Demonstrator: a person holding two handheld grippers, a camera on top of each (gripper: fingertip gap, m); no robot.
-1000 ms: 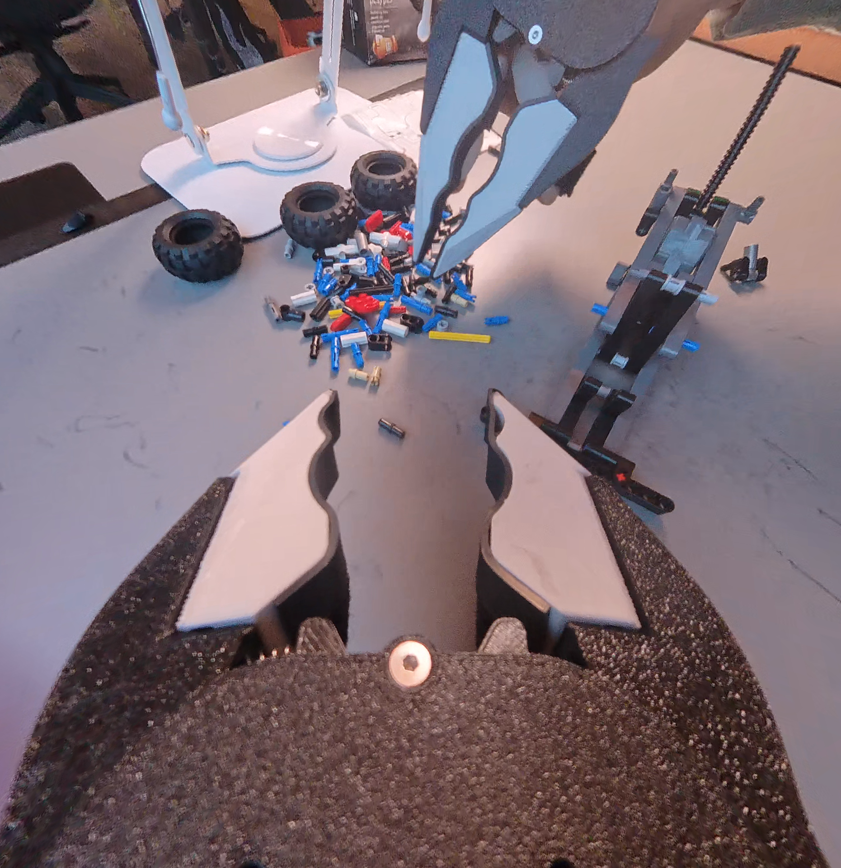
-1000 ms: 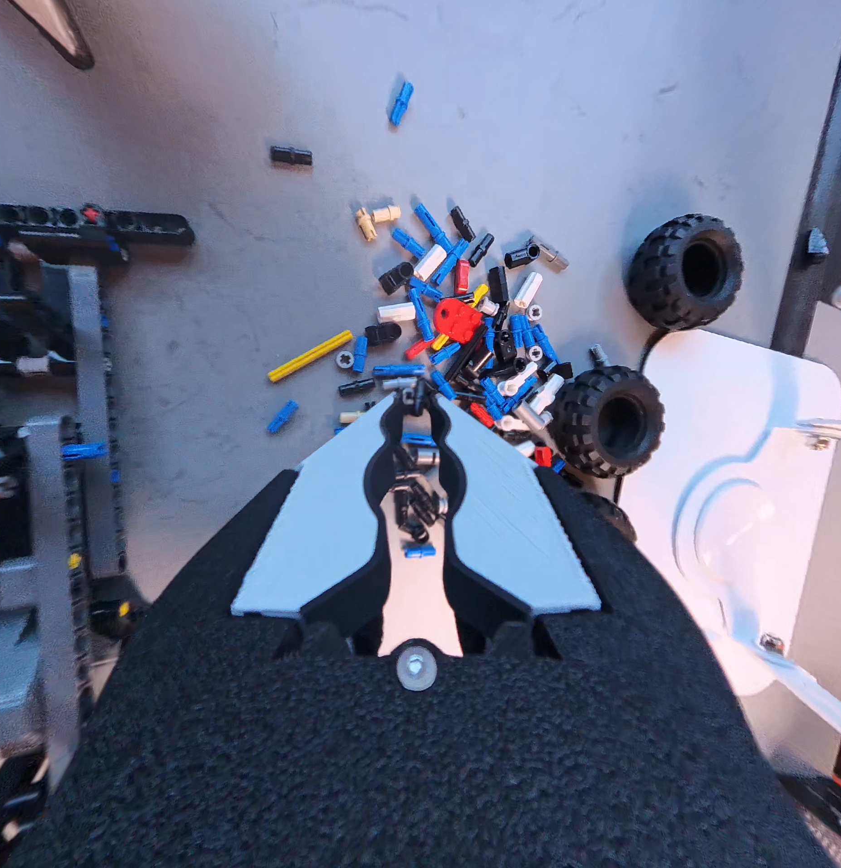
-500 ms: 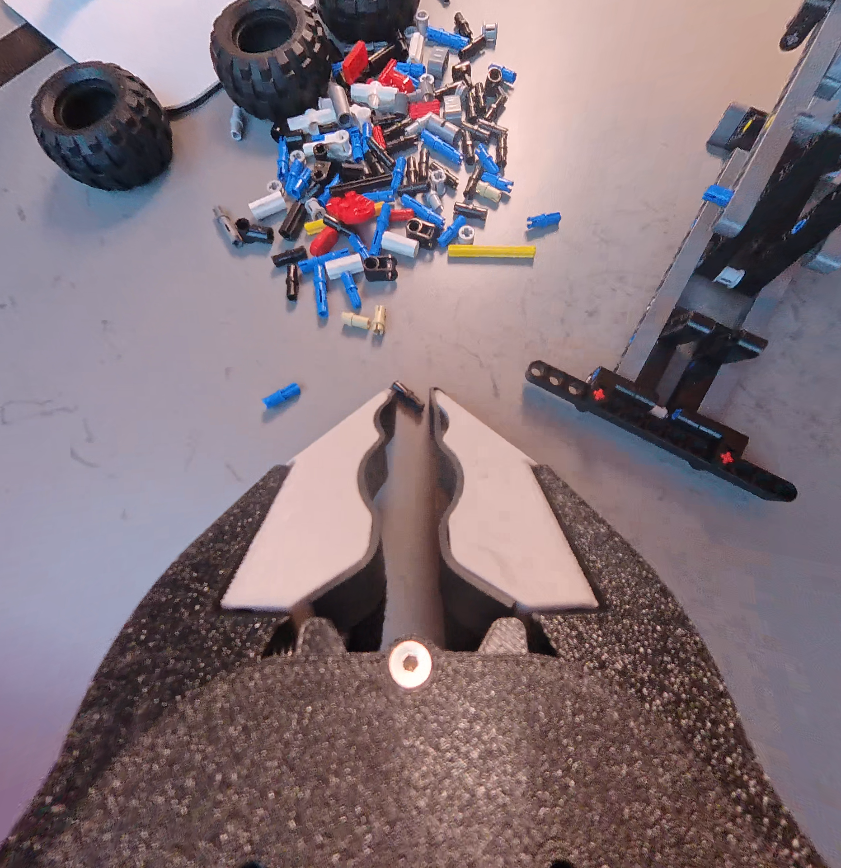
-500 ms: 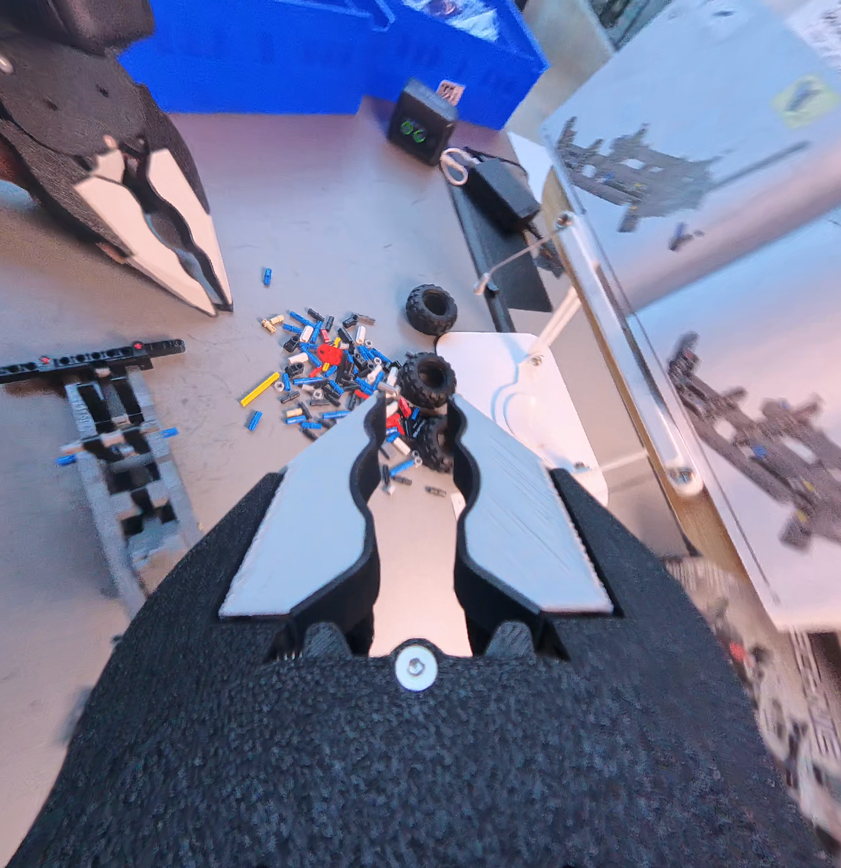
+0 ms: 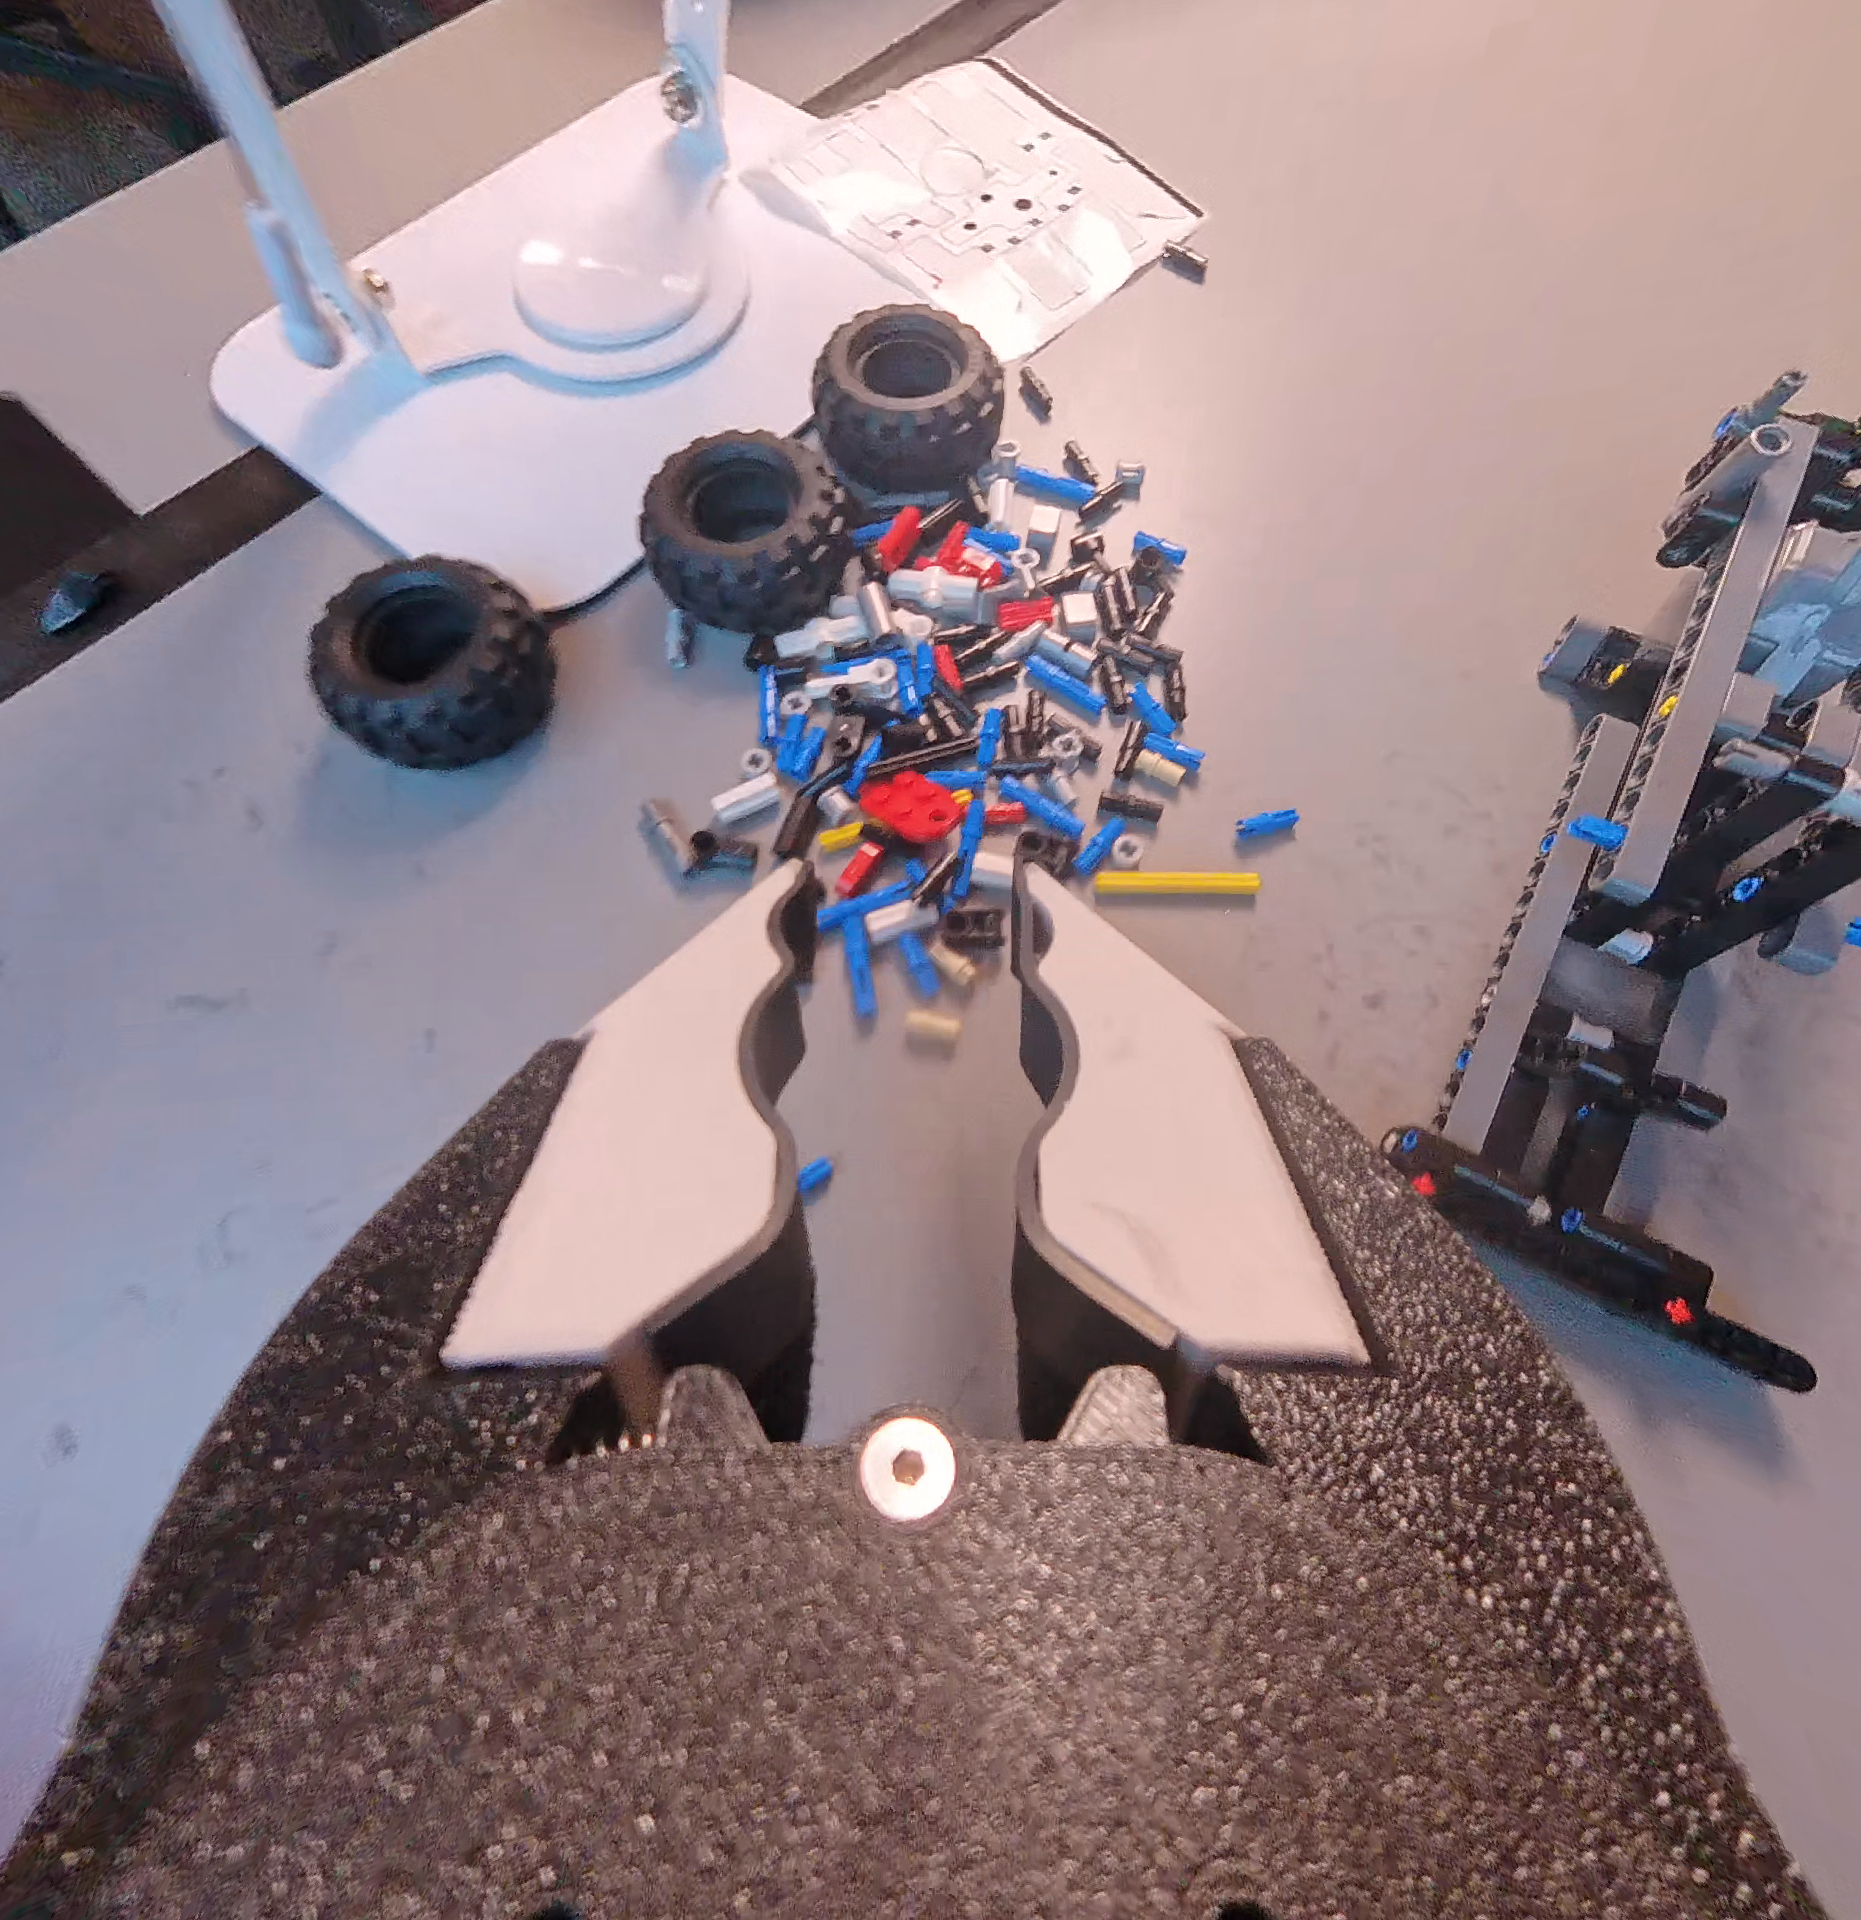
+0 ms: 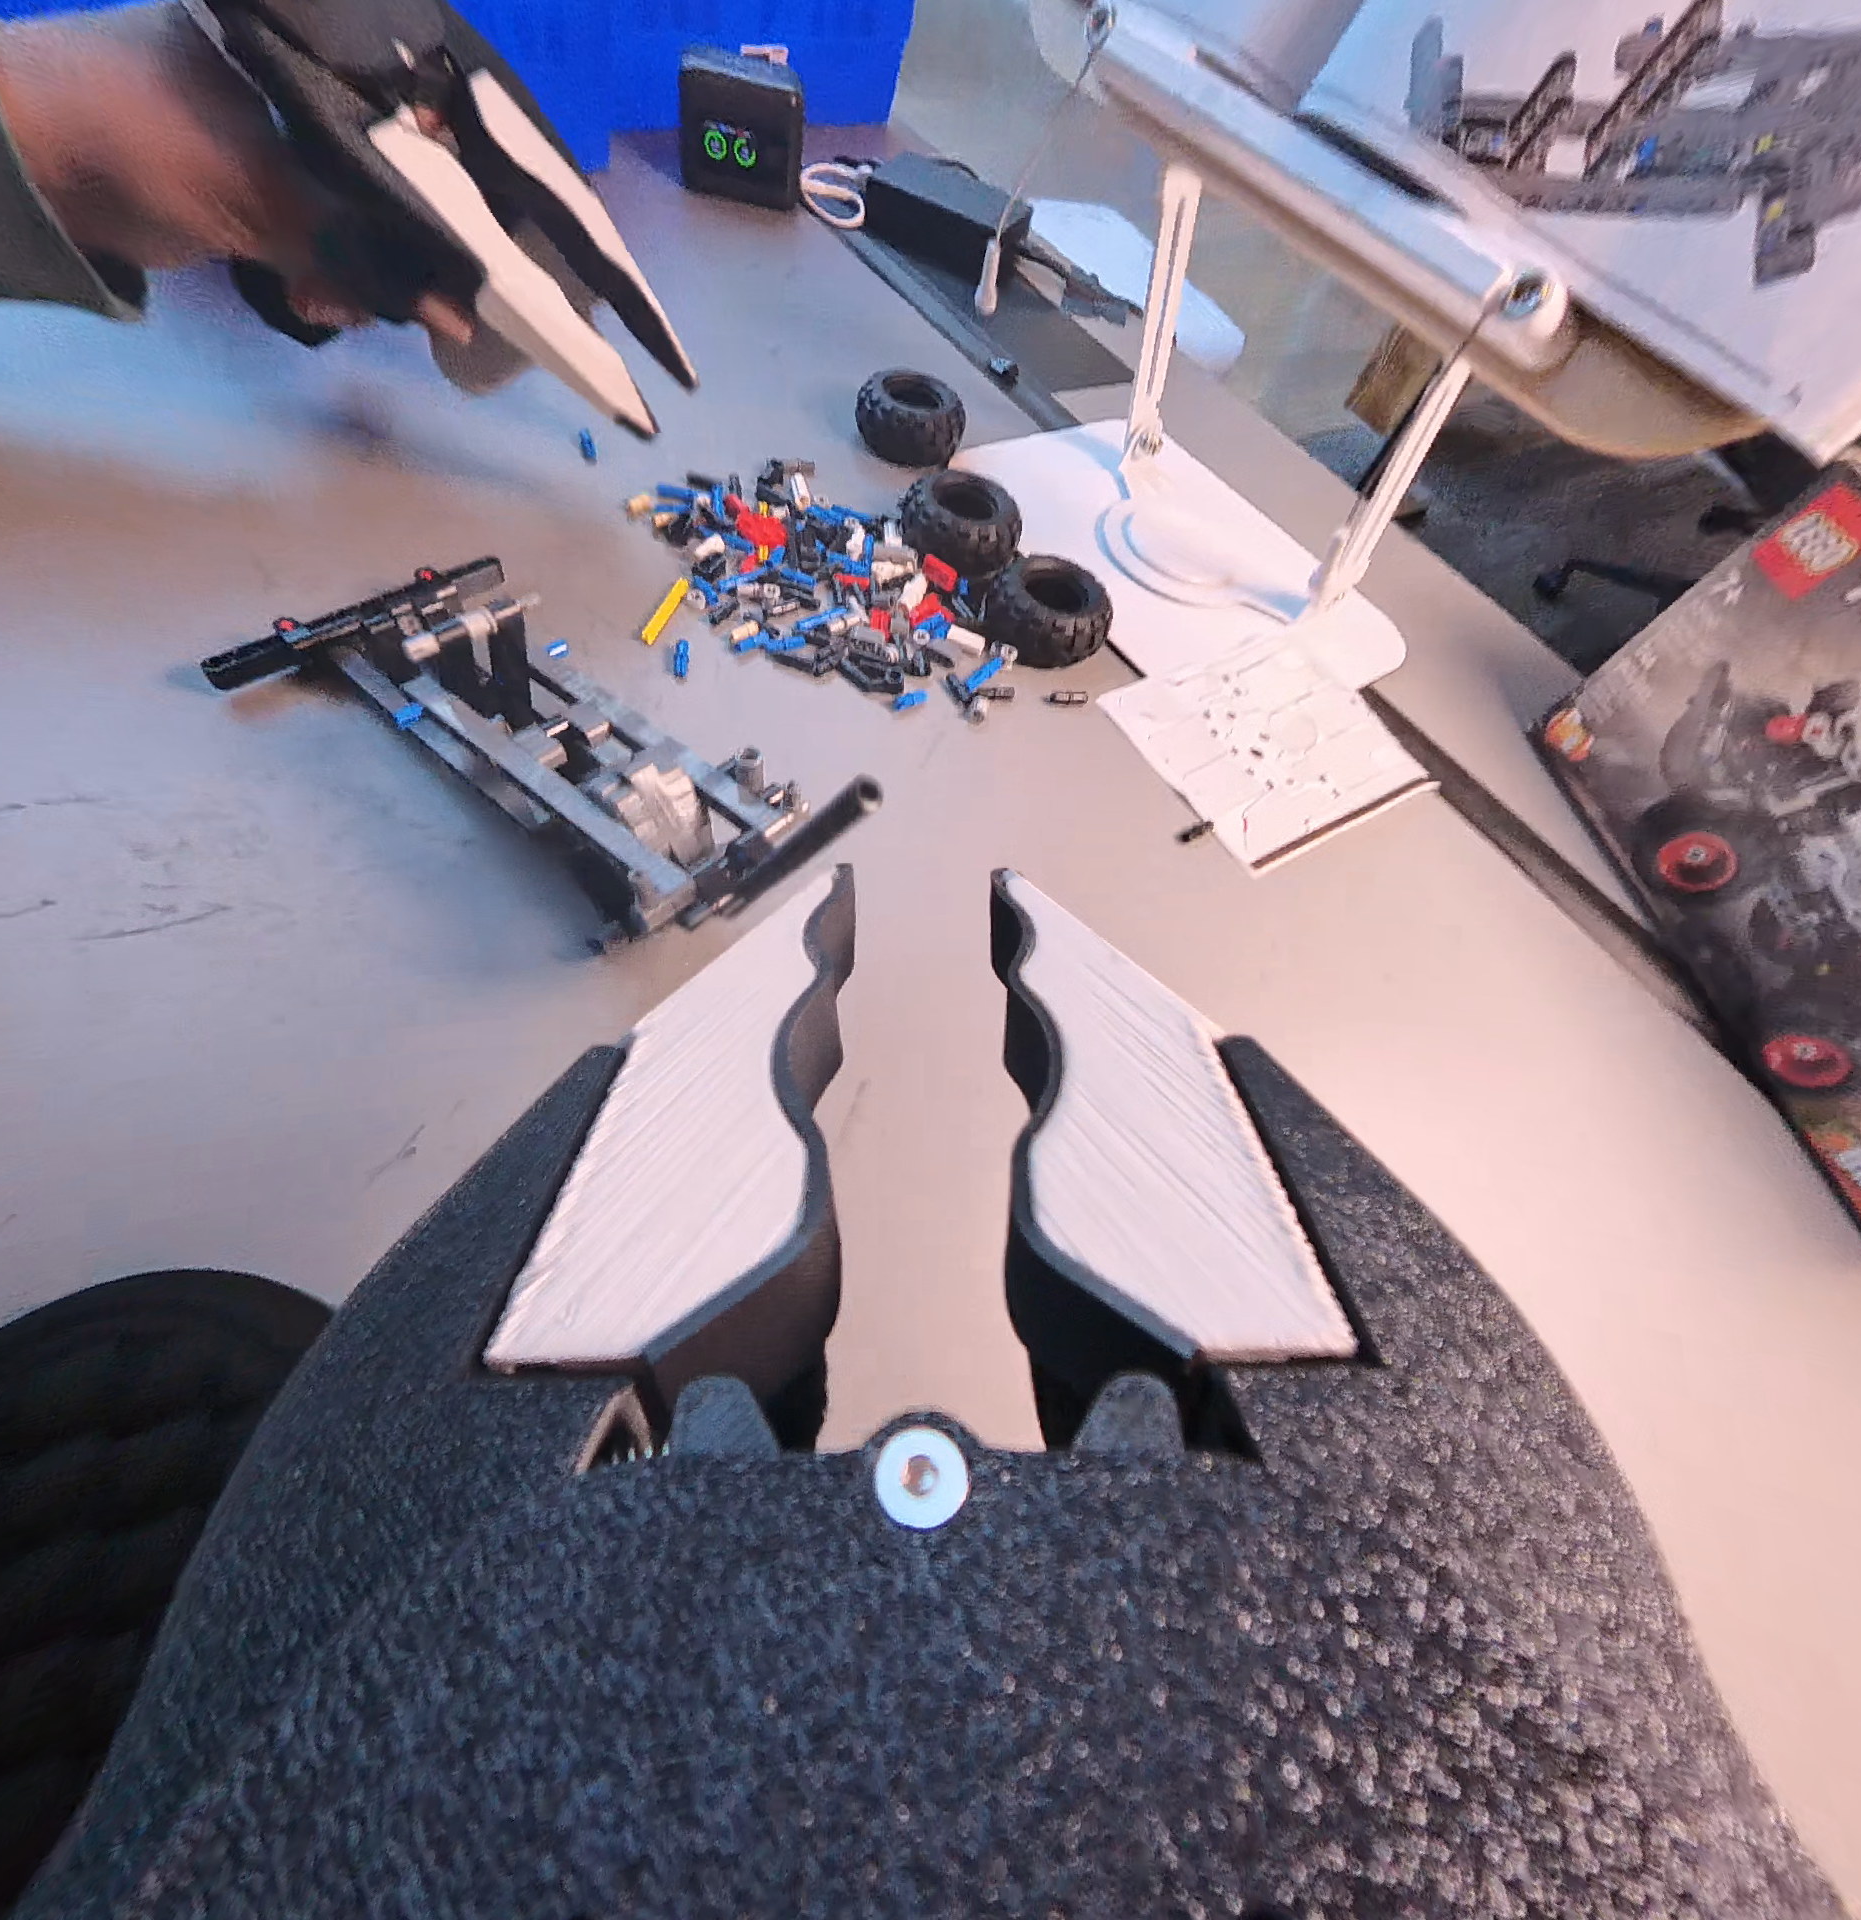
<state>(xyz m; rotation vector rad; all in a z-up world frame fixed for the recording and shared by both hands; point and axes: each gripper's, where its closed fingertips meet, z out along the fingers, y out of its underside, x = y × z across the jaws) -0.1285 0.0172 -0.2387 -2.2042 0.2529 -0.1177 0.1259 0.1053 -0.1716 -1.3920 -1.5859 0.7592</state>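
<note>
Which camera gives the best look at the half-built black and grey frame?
The right wrist view: the half-built frame lies whole on the grey table, left of the loose parts pile. The left wrist view crops the frame at its right edge, showing only part of it.

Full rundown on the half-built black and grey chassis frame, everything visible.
The half-built black and grey chassis frame is a long ladder of studless plastic beams dotted with small blue pins. A black holed crossbeam with red pins caps one end; a grey gear housing and a black ribbed rod sit at the other. No wheels are fitted. It lies flat on the grey table, beside the parts pile, and neither tool touches it.
</note>
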